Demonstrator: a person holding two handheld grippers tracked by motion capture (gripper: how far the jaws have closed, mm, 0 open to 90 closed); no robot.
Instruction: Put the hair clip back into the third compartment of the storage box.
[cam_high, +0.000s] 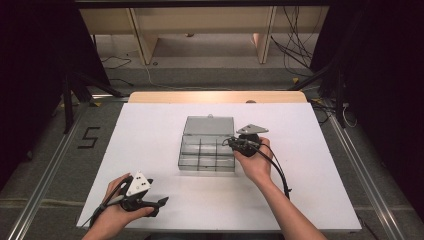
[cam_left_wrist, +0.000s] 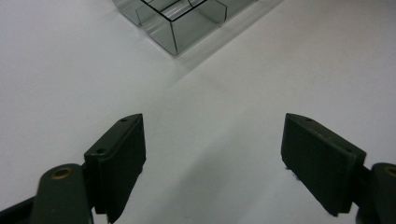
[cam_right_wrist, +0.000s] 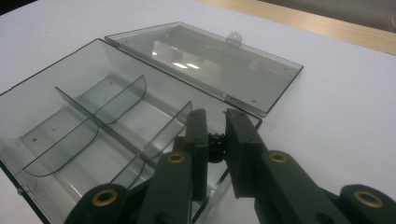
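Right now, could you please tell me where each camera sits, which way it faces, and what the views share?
High view: above the person's side, facing forward and down on the white table; both forearms, left tongs and right tongs show.
Left gripper view: rides the left tongs, looking over bare table towards the box's corner; jaws wide apart.
Right gripper view: rides the right tongs, at the box's rim; jaws nearly together.
Shared: the clear compartment box, lid open.

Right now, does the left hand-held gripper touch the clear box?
Apart. In the left gripper view, bare white table lies between the open left hand-held gripper and the clear box.
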